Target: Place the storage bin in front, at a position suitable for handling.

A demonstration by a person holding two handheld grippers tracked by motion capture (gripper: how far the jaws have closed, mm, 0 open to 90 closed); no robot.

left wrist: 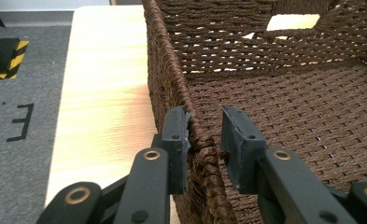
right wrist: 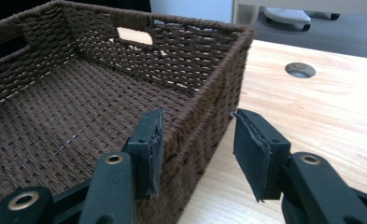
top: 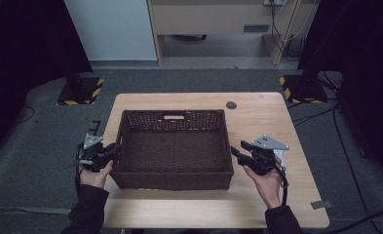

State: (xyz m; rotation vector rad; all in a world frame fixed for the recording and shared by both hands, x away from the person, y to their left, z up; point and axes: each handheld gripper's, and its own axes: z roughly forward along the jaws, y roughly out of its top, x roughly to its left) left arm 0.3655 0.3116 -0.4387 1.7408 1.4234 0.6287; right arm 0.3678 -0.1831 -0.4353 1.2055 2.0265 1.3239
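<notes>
A dark brown woven basket (top: 174, 113) with handle cut-outs sits mid-table, with nothing inside it. My left gripper (top: 115, 147) is at the basket's left wall. In the left gripper view its jaws (left wrist: 204, 135) are closed over the braided rim (left wrist: 172, 70), one pad outside and one inside. My right gripper (top: 239, 147) is at the right wall. In the right gripper view it (right wrist: 197, 135) straddles the basket rim (right wrist: 195, 28) with its jaws open. The left pad is inside against the weave, and a gap shows between the wall and the outer pad.
The wooden table (top: 267, 122) has a round cable hole (top: 231, 105) behind the basket and a grey tape strip (top: 321, 204) at its front right corner. Two stands with yellow-black bases (top: 82, 90) (top: 301, 87) are on the grey floor beyond.
</notes>
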